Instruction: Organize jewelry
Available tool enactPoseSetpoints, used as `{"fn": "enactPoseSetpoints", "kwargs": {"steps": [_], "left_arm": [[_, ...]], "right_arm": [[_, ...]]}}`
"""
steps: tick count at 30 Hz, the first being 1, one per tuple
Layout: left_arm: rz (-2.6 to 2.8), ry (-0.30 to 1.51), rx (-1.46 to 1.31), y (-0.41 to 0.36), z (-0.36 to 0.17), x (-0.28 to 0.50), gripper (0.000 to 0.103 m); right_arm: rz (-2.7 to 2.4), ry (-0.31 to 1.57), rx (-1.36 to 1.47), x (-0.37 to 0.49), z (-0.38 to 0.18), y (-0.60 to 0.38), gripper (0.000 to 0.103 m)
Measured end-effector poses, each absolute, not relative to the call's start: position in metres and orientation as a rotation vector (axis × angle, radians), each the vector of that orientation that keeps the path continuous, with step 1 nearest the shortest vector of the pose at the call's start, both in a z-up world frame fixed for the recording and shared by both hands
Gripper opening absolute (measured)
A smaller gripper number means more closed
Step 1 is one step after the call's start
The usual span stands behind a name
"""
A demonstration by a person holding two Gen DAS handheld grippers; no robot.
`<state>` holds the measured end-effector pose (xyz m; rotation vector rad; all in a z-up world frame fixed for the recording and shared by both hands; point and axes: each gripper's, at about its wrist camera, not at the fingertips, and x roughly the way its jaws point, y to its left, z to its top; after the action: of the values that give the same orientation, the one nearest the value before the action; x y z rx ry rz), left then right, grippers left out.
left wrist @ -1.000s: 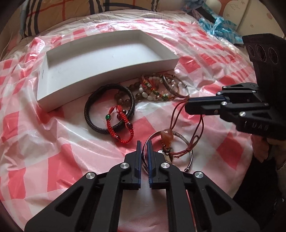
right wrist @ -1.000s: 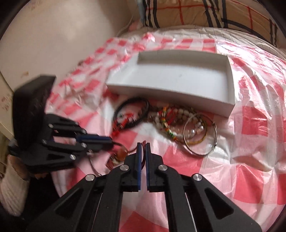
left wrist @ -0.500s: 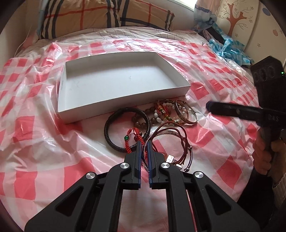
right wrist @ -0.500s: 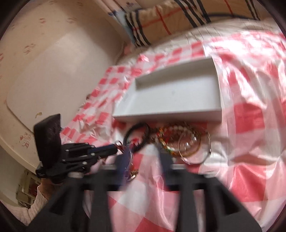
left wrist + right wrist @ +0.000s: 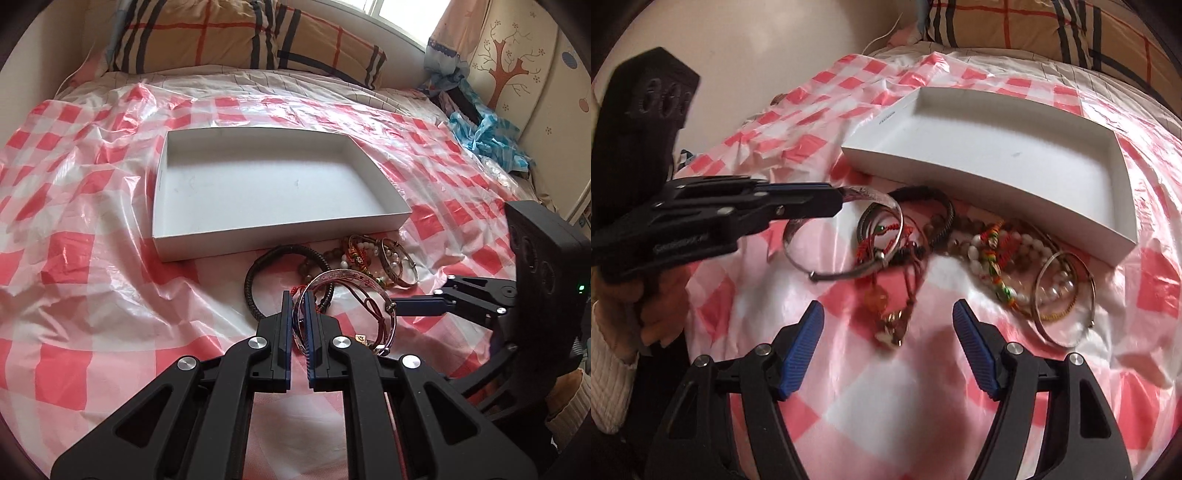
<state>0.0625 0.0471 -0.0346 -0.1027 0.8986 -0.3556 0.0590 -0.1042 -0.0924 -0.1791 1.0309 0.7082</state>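
While my left tool point(image 5: 298, 314) is lifting the pinched silver bangle point(image 5: 351, 280) boxward, my right tool point(image 5: 888, 328), now spread and empty, is dropping toward the tangled cord point(image 5: 908, 280).

Two close wrist views angled down, from opposite sides, sharing the white box point(image 5: 207, 243) point(image 5: 997, 184).

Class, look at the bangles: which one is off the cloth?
The engraved silver bangle, pinched in the left tongs; the plain wire bangle lies beside the beads.
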Motion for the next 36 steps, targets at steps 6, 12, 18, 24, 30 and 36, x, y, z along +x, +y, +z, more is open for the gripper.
{"fn": "enactPoseSetpoints", "kwargs": {"steps": [6, 12, 18, 24, 30, 36], "left_arm": [[-0.334, 0.891, -0.124, 0.051, -0.034, 0.064, 0.006], [-0.293, 0.848, -0.089, 0.046, -0.029, 0.061, 0.006], [-0.243, 0.808, -0.054, 0.042, -0.024, 0.059, 0.006], [-0.191, 0.784, -0.029, 0.043, -0.021, 0.058, 0.006], [-0.166, 0.778, -0.017, 0.043, -0.021, 0.059, 0.006], [-0.151, 0.758, -0.039, 0.04, -0.013, 0.064, 0.006]], "right_arm": [[0.716, 1.077, -0.227, 0.061, -0.098, -0.096, 0.018], [0.733, 1.049, -0.097, 0.058, -0.077, -0.125, 0.018], [0.725, 0.996, 0.106, 0.068, -0.061, -0.162, 0.018], [0.715, 0.937, 0.176, 0.071, -0.049, -0.176, 0.018], [0.705, 0.901, 0.176, 0.07, -0.041, -0.182, 0.018], [0.684, 0.848, 0.188, 0.075, -0.033, -0.186, 0.018]]}}
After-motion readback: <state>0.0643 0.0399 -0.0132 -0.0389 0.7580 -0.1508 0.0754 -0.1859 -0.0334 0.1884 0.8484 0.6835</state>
